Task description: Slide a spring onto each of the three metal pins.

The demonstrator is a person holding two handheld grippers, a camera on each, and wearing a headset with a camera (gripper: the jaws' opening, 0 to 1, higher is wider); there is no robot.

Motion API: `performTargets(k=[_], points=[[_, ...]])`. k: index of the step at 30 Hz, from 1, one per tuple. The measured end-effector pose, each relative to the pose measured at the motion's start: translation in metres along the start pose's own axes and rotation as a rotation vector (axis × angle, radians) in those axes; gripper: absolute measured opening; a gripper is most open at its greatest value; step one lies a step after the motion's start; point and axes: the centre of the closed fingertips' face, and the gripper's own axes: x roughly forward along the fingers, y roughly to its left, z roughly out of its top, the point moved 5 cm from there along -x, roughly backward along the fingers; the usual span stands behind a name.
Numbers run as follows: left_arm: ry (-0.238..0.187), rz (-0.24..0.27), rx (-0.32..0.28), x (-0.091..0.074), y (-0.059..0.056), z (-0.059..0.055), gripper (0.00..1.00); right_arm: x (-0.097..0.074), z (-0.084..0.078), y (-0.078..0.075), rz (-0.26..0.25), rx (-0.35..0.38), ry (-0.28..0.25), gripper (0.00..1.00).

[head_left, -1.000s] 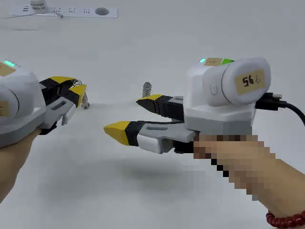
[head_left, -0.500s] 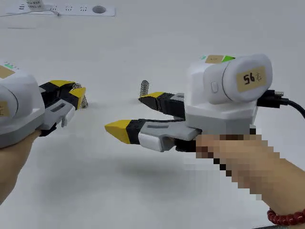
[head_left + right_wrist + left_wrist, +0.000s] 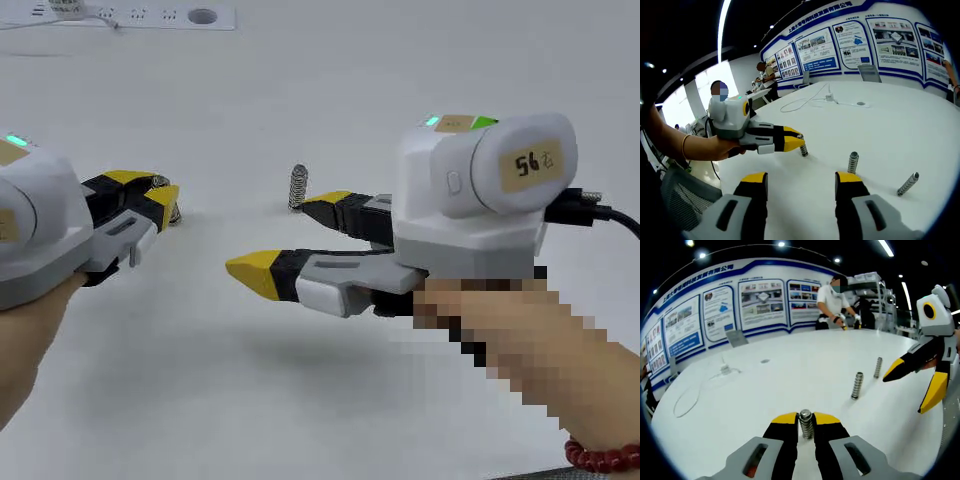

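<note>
Head view: the left gripper (image 3: 150, 195) is at the left and the right gripper (image 3: 290, 237) at the right, tips turned toward each other over a white worktop (image 3: 400, 80).
Left gripper: the fingers are clenched on the left spring (image 3: 806, 426), one yellow-tipped finger on each side of the coil. The tips are low, close to the worktop.
Right gripper: the fingers are released and spread wide with nothing between them. It is clear of the worktop with its shadow beneath and points left.
Left spring: stands upright at the left end of the row. The rounded head of a pin (image 3: 805, 413) shows at its top, level with the fingertips.
Middle spring (image 3: 298, 187): stands upright between the two grippers, just beyond the right gripper's far finger. Neither gripper touches it.
Right spring (image 3: 878, 367): stands at the right end of the row, apart from the middle spring. In the right gripper view it is to the right of that gripper's right finger.
Row: the three springs stand in one line running left to right, each apart from the next.
Pins in the middle and right springs: cannot be made out.
Power strip (image 3: 150, 15): lies at the far left of the worktop, with a white cable (image 3: 805, 102) near it.
Background: printed boards (image 3: 760, 297) line the wall, and a person (image 3: 832, 302) stands beyond the worktop.
</note>
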Motion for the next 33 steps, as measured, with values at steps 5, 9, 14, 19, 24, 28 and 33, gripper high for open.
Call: performTargets(k=[5,9,14,19,24,28,33], points=[[-0.002,0.0,0.008,-0.004,0.001,0.003,0.16,-0.006,-0.001,-0.006,-0.019,-0.001,0.007,0.58],[-0.001,-0.009,0.001,-0.008,0.001,0.007,0.21,-0.013,-0.001,-0.012,-0.037,-0.007,0.008,0.59],[-0.003,-0.025,-0.011,-0.016,-0.001,0.014,0.29,-0.026,-0.003,-0.02,-0.062,-0.016,0.011,0.6],[-0.006,-0.042,-0.011,-0.025,-0.005,0.02,0.37,-0.039,-0.006,-0.028,-0.087,-0.01,0.011,0.62],[0.002,-0.062,-0.028,-0.038,-0.012,0.021,0.49,-0.052,-0.007,-0.033,-0.104,-0.007,0.007,0.65],[0.012,-0.083,-0.028,-0.049,-0.017,0.021,0.55,-0.061,-0.009,-0.034,-0.114,-0.018,0.012,0.68],[0.015,-0.098,-0.029,-0.063,-0.023,0.022,0.61,-0.07,-0.011,-0.034,-0.123,-0.027,0.014,0.71]])
